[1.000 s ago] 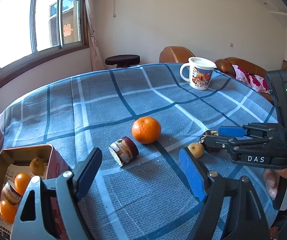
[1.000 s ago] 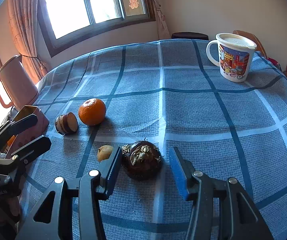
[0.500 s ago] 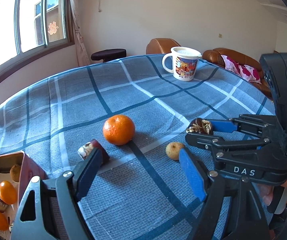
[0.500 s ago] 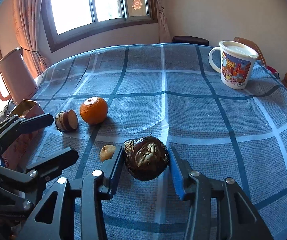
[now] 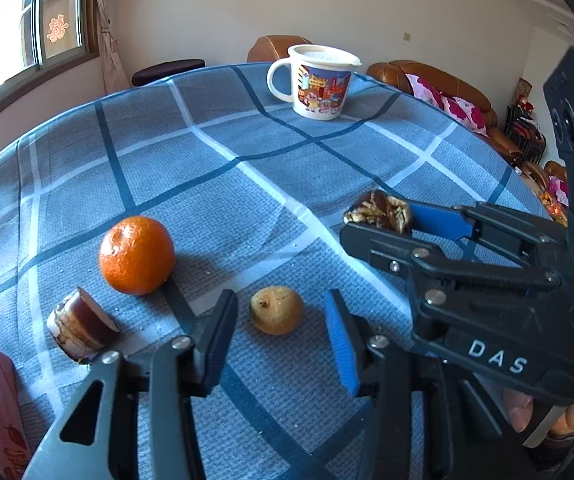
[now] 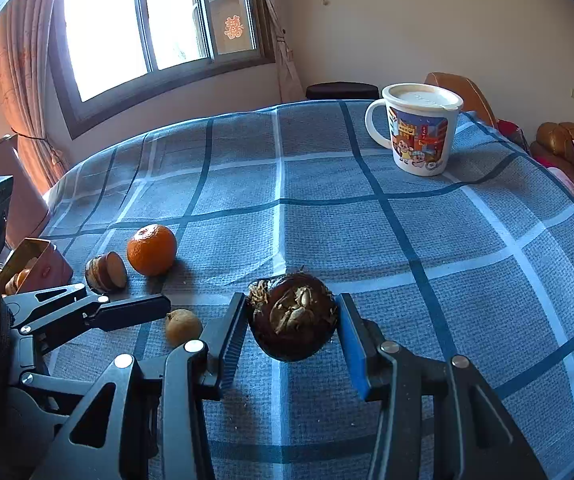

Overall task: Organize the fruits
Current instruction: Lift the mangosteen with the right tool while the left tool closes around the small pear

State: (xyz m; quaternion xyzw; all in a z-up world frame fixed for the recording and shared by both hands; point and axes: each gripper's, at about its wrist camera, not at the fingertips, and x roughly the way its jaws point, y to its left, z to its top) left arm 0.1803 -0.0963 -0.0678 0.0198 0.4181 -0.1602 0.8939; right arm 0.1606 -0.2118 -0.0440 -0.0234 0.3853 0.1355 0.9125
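- The left gripper (image 5: 281,340) tilts down at the counter (image 5: 247,152); its jaws have just been closing, but its 2 pads stand apart, either side of a small yellow-brown fruit (image 5: 277,309), touching neither.
- The right gripper (image 6: 293,340), also angled down, is clamped on a dark brown round fruit (image 6: 293,316).
- Farther off lie a sliced piece (image 5: 81,330) and an orange (image 5: 137,255), then a mug (image 5: 315,80).

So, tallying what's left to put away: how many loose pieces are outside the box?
4: the orange and the sliced roll on the cloth, the small yellow fruit between the left gripper pads, the dark bulb clamped in the right gripper.
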